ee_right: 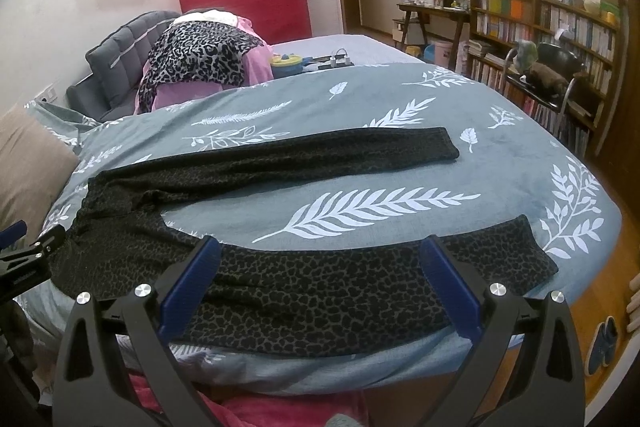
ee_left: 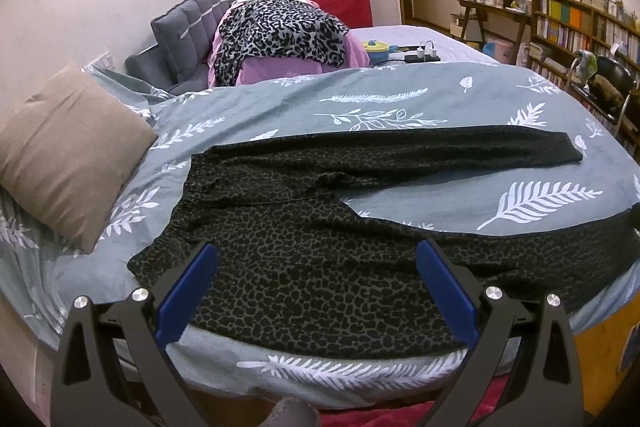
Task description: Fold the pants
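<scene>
Pants (ee_left: 320, 227) lie flat on the bed (ee_left: 440, 99), a pillow (ee_left: 68, 151) beside them. Both grippers (ee_left: 316, 291) (ee_right: 320, 287) hover with jaws spread.

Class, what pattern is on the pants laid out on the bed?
A dark leopard-spot print on the pants, clearest in the right wrist view.

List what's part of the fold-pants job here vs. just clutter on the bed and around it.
Job:
- dark leopard-print pants, spread flat, legs apart
- left gripper, open, near the waistband end
- right gripper, open, over the near leg
- leaf-print bedspread, the work surface

Lying about:
- tan pillow
- leopard-print cloth on pink bedding
- yellow toy pot
- power strip
- bookshelf
</scene>
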A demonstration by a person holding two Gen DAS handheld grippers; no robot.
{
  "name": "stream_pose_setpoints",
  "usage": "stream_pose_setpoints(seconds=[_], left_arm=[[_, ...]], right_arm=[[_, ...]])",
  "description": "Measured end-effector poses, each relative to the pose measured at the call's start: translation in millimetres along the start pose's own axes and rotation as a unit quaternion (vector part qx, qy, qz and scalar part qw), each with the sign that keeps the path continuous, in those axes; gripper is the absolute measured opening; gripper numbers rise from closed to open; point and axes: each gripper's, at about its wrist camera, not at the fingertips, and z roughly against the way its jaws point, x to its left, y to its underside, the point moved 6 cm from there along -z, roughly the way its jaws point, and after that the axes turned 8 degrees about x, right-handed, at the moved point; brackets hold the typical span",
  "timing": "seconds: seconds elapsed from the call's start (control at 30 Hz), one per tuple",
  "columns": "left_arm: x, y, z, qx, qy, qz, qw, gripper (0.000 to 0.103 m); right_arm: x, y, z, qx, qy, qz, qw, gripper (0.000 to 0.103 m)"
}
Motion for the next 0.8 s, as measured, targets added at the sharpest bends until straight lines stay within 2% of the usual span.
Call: stream_pose_setpoints(seconds=[0.13, 0.53, 0.8], left_arm=[[1, 1, -4, -0.007, -0.009, -0.009, 0.9999, 0.098], [0, 0, -8, -0.003, 0.012, -0.009, 0.9999, 0.098], [2, -13, -13, -0.007, 0.021, 0.002, 0.9997, 0.098]], right_arm=[[3, -1, 0, 0.001, 0.0, 0.003, 1.0, 0.101], [10, -2, -7, 0.006, -0.004, 0.01, 1.0, 0.101], [10, -3, -24, 0.019, -0.012, 0.001, 1.0, 0.101]])
